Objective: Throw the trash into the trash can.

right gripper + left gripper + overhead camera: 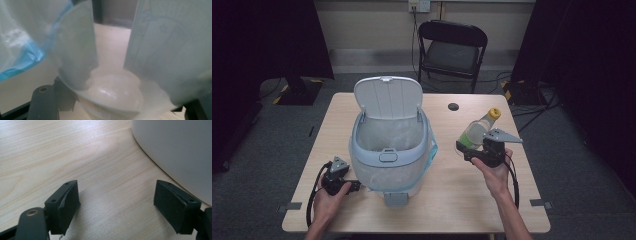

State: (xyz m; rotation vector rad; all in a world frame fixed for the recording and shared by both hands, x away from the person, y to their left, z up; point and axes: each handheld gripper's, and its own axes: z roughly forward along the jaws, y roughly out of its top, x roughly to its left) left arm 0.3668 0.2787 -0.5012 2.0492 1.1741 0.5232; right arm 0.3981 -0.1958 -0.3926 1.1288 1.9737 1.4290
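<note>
Item: clear plastic bottle, yellow cap, tilted, clamped btwn jaws of right gripper, held above table just right of bin. Bin lid up, liner inside. Left gripper: jaws wide apart, nothing btwn, low over tabletop beside bin wall.

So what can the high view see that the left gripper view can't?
High view alone: the bin's open lid, its liner, the chair, and the right tongs shut on a bottle with a yellow cap. Left gripper view alone: a close look at the left tongs, jaws wide apart with bare wood between them. Both share the table and the bin, whose pale wall sits beside the left tongs.
</note>
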